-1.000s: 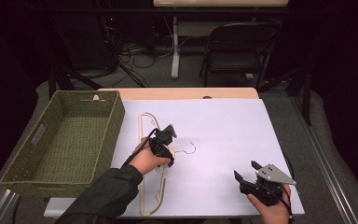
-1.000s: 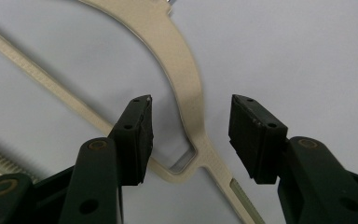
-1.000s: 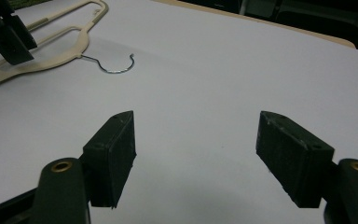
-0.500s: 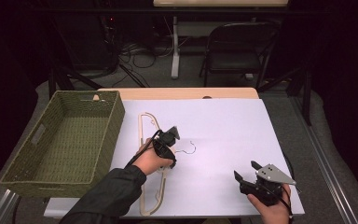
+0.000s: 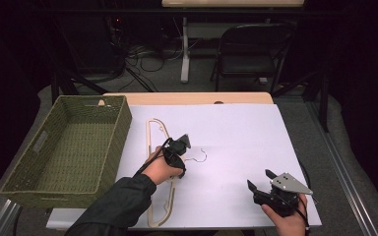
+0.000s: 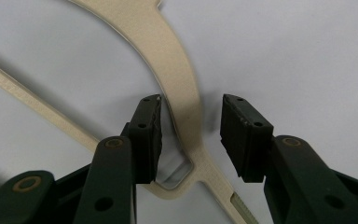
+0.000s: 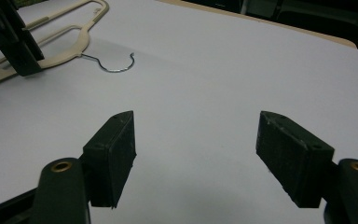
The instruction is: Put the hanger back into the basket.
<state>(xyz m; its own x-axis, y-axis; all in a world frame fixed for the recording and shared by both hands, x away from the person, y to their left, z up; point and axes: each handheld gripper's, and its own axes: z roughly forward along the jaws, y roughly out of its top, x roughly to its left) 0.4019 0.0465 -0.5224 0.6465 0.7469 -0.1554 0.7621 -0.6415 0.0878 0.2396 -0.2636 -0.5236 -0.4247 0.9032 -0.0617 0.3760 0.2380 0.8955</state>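
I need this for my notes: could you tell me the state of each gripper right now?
Left gripper: open, jaws just closing around the hanger, pads not yet pressing.
Right gripper: open, empty.

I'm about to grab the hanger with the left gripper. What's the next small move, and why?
Probably finish closing the left gripper. Its jaws have just been closing and now straddle the neck of the cream hanger, which lies flat on the white table cover, but gaps show on both sides, so the pads don't press it yet. The right gripper stands open over bare cover and can wait.
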